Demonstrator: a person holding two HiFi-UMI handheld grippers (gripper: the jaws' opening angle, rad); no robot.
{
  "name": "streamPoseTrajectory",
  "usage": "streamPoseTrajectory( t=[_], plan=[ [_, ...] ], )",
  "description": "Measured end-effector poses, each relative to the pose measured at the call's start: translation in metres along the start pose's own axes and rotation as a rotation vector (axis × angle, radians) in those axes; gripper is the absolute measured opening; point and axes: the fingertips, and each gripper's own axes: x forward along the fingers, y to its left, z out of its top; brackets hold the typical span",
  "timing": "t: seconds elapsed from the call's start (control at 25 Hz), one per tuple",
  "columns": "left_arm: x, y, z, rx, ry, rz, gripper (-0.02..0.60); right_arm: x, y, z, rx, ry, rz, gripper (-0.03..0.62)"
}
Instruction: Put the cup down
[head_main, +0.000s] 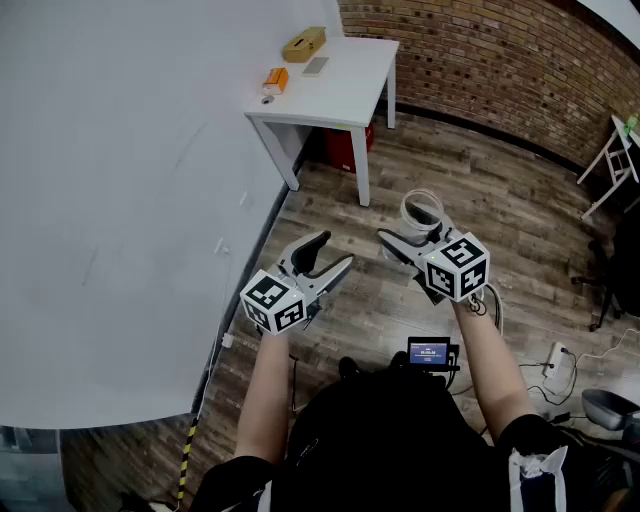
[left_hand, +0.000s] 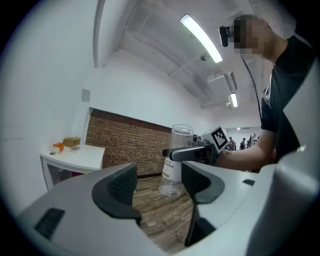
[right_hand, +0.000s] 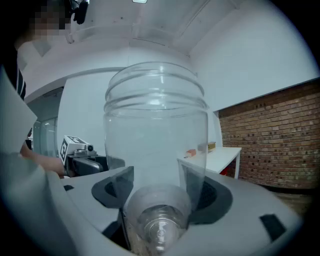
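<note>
Head view: R gripper is clamped on the cup, a clear plastic tumbler w/ its mouth toward the camera, showing mostly as a pale ring. It is held in the air over the wood floor, off the right edge of the big white tabletop and near the front corner of the small white table. L gripper is just beside it, jaws spread, nothing btwn them. The cup's walls are hard to make out here.

L gripper view: gives the side-on look. The cup is roughly upright, w/ a ridged rim and a yellow-white label whose print is too small to read. R gripper crosses it at approx mid-height. L gripper jaws are wide apart, empty.

R gripper view: the cup fills the frame, base toward the camera, pinched btwn both jaws of the R gripper. It is see-through, w/ rings near the rim. L gripper shows at left. The small white table is partly seen thru the cup wall, distorted.
</note>
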Motion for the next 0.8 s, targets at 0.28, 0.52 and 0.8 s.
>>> streamPoseTrajectory(
  t=[0.28,0.52,0.8],
  plan=[
    [0.001,0.000,-0.002,0.003,0.003,-0.002,0.282,0.002,0.002,-0.004,-0.010,0.012,0.001,0.341],
    [0.001,0.000,-0.003,0.002,0.010,0.005,0.281,0.005,0.003,-0.003,0.002,0.010,0.012,0.341],
    [-0.001,0.007,-0.007,0.003,0.017,0.019,0.276,0.013,0.004,-0.006,0.023,0.014,0.037,0.341]
  ],
)
